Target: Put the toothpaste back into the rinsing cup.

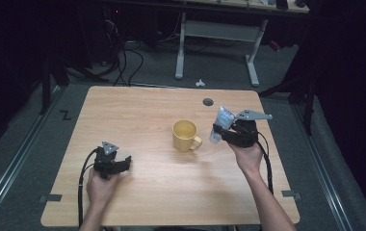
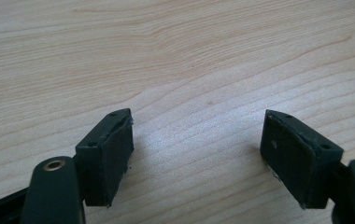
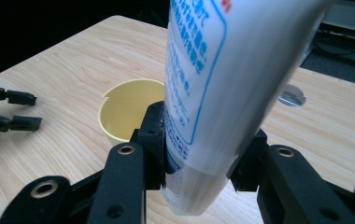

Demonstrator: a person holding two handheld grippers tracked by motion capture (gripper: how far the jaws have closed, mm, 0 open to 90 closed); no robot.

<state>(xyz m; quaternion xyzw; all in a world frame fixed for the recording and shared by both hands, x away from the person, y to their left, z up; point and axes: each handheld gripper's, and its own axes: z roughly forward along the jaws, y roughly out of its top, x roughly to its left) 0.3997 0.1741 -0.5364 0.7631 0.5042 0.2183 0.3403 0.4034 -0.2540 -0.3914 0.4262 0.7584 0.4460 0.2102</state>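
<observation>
While R gripper [image 3: 199, 158] clamps the white tube [image 3: 213, 93] beside yellow mug [image 1: 186, 134], L gripper [image 2: 196, 154] rests on bench [image 1: 147, 110], fingers apart.

In the right gripper view the tube [image 3: 213, 93] runs off the top edge, its print too blurred to read, and it hides the right side of the yellow cup [image 3: 124, 112] behind it.

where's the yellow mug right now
In the high view the yellow mug stands upright near the middle of the table, its handle toward the right tongs, which hold a white tube just beside it.
</observation>
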